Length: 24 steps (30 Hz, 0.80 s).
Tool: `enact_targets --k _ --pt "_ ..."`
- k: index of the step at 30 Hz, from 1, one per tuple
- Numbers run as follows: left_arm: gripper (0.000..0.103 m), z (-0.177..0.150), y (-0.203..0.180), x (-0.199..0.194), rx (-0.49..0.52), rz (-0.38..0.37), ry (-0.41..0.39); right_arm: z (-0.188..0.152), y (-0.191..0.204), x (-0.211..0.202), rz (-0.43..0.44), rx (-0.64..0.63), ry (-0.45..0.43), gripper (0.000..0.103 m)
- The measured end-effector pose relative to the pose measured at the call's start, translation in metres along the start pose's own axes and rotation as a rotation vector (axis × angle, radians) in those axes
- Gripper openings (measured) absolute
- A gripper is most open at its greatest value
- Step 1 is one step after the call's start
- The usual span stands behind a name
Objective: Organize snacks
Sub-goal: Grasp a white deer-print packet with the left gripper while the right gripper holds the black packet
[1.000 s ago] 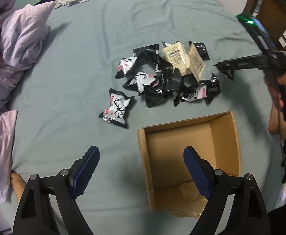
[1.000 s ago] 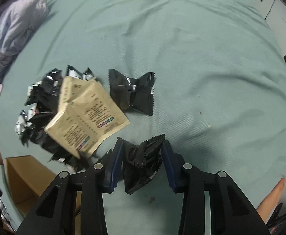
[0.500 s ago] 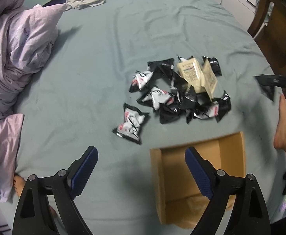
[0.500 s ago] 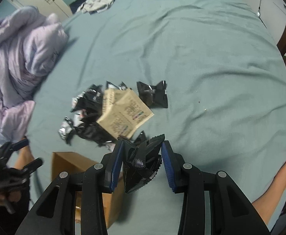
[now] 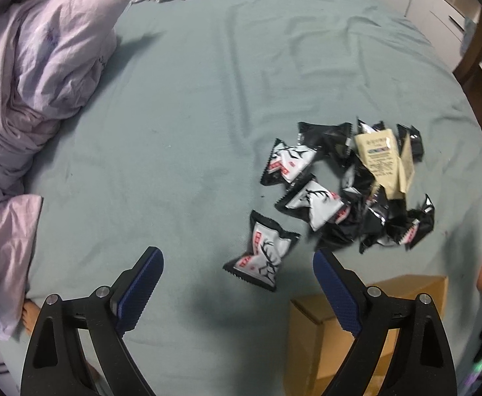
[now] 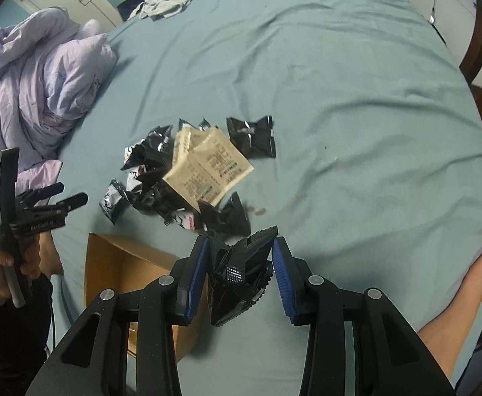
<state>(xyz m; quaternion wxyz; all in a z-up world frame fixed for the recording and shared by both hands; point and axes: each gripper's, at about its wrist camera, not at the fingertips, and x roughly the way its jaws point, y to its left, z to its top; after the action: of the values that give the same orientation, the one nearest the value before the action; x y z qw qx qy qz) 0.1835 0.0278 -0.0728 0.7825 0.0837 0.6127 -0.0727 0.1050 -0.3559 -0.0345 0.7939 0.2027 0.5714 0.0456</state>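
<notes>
- A rumpled lilac duvet (image 5: 33, 92) lies in soft folds at the left edge of the bed (image 5: 181, 125), whose teal sheet is matte and faintly creased.
- The left tool (image 5: 237, 283) hovers over the sheet with its ribbed blue pads (image 5: 140, 288) spread wide and nothing between them.
- A lone glossy black-and-white snack packet (image 5: 263, 254) with crimped ends lies just ahead of that gap.
- The snack pile (image 5: 349, 184) sits further right: crinkled black foil packets with two flat beige sachets (image 5: 382, 158) on top.
- An open cardboard box (image 6: 122, 267) with plain brown walls stands on the bed beside the pile.
- The right tool (image 6: 239, 274) pinches a crumpled black foil packet (image 6: 237, 280) beside the box's near corner.
</notes>
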Motion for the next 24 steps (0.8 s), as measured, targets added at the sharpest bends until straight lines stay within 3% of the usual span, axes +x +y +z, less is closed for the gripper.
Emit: enact_targets --k 11,18,24 --pt "0.094 0.008 0.007 0.04 -0.088 -0.079 0.142 0.007 -0.003 0.014 0.002 0.025 -0.005 0.037" --pt "0.094 0.013 0.001 0.058 -0.079 -0.063 0.168 0.007 -0.012 0.024 0.008 0.056 -0.003 0.037" --pt "0.094 0.016 -0.022 0.08 0.012 -0.012 0.199 0.011 -0.018 0.038 0.009 0.085 0.03 0.037"
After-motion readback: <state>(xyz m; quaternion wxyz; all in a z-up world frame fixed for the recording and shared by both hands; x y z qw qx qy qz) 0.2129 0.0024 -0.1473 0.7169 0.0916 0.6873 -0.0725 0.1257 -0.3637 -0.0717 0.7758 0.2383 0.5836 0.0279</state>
